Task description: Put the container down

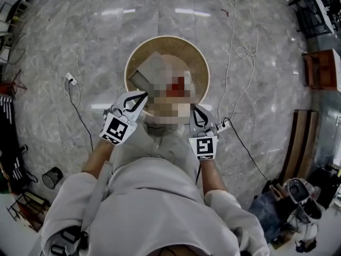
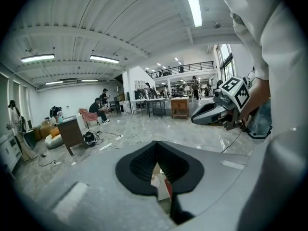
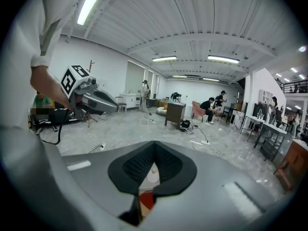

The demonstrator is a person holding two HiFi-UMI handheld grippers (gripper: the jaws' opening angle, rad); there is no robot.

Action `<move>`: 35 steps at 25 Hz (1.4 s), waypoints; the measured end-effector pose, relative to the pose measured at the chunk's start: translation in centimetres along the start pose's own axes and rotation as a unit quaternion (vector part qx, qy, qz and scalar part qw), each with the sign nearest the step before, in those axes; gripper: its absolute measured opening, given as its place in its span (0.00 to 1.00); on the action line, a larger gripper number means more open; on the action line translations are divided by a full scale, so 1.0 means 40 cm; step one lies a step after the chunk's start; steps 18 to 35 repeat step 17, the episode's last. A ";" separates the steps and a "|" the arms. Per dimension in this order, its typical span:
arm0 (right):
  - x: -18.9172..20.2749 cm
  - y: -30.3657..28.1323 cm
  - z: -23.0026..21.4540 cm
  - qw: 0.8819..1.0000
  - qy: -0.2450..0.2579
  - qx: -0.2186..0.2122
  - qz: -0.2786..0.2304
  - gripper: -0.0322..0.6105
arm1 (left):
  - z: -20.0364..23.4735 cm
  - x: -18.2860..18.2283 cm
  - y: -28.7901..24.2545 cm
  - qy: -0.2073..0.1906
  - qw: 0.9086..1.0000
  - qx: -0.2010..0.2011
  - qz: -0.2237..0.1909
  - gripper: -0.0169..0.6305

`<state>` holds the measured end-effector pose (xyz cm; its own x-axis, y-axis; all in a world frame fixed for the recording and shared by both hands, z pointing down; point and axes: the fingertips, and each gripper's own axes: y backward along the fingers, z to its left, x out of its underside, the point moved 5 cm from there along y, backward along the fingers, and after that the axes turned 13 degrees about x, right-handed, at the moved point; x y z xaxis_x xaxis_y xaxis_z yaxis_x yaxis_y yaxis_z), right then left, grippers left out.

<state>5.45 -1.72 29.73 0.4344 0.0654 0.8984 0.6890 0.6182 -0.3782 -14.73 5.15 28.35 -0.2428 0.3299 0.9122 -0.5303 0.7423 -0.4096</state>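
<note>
The round tan container [image 1: 137, 55] shows against the marble floor [image 1: 64, 47], with the left gripper [image 1: 139, 96] and right gripper [image 1: 195, 109] at its near rim, each with its jaws pressed together.

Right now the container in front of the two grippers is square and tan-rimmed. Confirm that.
Not square. The container in front of the left gripper and the right gripper is round and tan-rimmed, as the head view shows.
</note>
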 end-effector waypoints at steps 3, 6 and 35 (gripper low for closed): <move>-0.009 0.006 0.000 1.000 0.005 -0.005 -0.001 0.05 | -0.012 -0.007 -0.001 0.003 1.000 0.002 0.001 0.04; -0.012 0.014 -0.004 1.000 0.009 -0.007 -0.003 0.05 | -0.028 -0.010 -0.005 0.001 1.000 0.004 0.005 0.04; -0.047 0.013 -0.030 1.000 0.014 -0.007 -0.009 0.05 | -0.016 -0.039 0.001 -0.005 1.000 0.001 0.012 0.04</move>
